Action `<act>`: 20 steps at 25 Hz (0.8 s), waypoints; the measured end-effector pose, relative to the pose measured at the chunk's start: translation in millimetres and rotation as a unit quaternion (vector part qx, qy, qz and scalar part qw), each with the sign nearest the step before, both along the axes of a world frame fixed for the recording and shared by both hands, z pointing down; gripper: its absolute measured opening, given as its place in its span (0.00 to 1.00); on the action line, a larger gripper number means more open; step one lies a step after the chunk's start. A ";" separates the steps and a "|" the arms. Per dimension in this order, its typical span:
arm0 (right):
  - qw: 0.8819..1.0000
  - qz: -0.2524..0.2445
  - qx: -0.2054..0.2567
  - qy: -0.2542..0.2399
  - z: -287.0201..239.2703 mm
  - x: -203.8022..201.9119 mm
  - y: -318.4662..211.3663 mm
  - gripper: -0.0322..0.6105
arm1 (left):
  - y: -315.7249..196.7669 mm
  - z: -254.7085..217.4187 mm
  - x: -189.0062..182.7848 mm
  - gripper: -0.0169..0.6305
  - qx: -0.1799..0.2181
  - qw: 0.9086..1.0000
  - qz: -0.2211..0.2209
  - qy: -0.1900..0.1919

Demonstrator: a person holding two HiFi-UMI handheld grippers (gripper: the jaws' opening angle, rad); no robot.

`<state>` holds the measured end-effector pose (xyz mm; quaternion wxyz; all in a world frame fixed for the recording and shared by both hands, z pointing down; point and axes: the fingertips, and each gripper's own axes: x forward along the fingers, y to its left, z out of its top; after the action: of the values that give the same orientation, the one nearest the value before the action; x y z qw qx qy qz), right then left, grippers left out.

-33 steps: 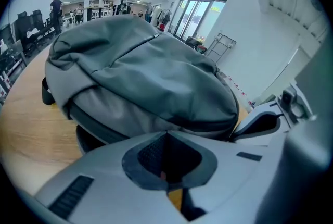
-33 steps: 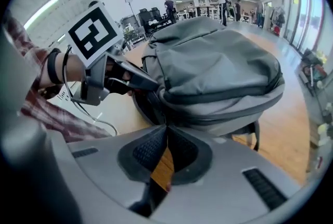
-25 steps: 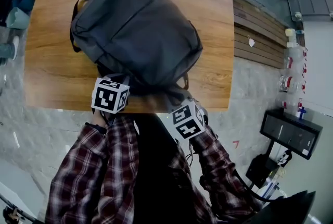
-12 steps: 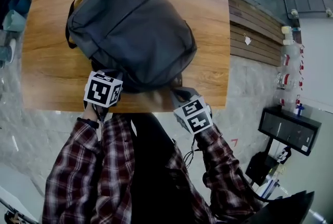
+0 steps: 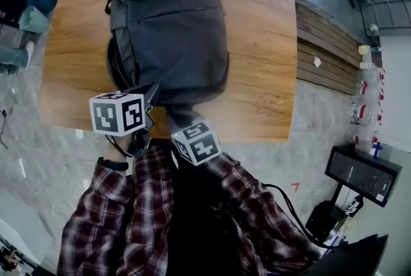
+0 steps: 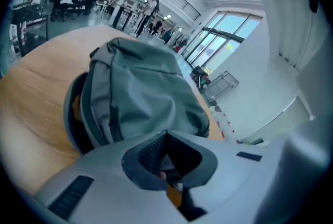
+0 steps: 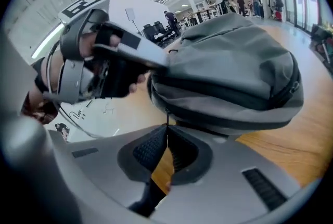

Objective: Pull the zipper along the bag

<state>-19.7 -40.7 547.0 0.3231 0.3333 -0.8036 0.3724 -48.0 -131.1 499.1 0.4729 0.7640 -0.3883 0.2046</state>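
A dark grey backpack (image 5: 167, 31) lies flat on the wooden table (image 5: 257, 43), its handle at the far end and its near end by the table's front edge. My left gripper (image 5: 150, 94) is at the bag's near left corner, and its jaws (image 6: 165, 137) are shut on the bag's edge, with an orange and dark strap hanging below them. Just to its right, my right gripper (image 5: 177, 118) is shut on the thin dark zipper pull (image 7: 167, 116) under the bag's end. The right gripper view also shows the left gripper (image 7: 156, 69) pinching the bag (image 7: 234, 61).
The table's front edge (image 5: 212, 137) runs just under both grippers. A wooden slatted bench (image 5: 324, 43) stands to the right of the table, and a dark box (image 5: 363, 172) sits on the floor at lower right. Desks, chairs and people show far behind the table.
The bag has swung from diagonal to lengthways, its handle now pointing away. My right gripper has moved left, close beside the left one.
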 end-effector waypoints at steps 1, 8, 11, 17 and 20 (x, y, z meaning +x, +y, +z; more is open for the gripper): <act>1.000 0.004 -0.003 -0.001 0.1 -5.4 -1.3 0.07 | 6.1 11.4 1.6 0.04 -0.007 1.000 0.007 -0.006; 0.999 0.003 0.009 0.032 3.8 -5.2 -6.0 0.07 | 8.3 40.1 -1.9 0.04 0.006 0.999 0.031 -0.036; 0.996 -0.032 0.039 0.080 -2.1 6.4 -5.7 0.08 | 10.9 42.6 -1.0 0.04 0.045 0.992 0.073 -0.088; 0.983 -0.070 0.071 0.153 -7.1 50.5 -7.7 0.08 | 9.8 45.6 -1.1 0.04 0.056 0.990 0.093 -0.093; 0.976 -0.053 0.078 0.194 -7.2 95.6 -11.9 0.08 | 9.6 45.2 -2.0 0.04 0.059 0.989 0.100 -0.095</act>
<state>76.0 -52.6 539.8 0.4654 0.3803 -0.7686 0.2193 -50.1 -121.5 544.3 0.3651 0.8028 -0.3644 0.2989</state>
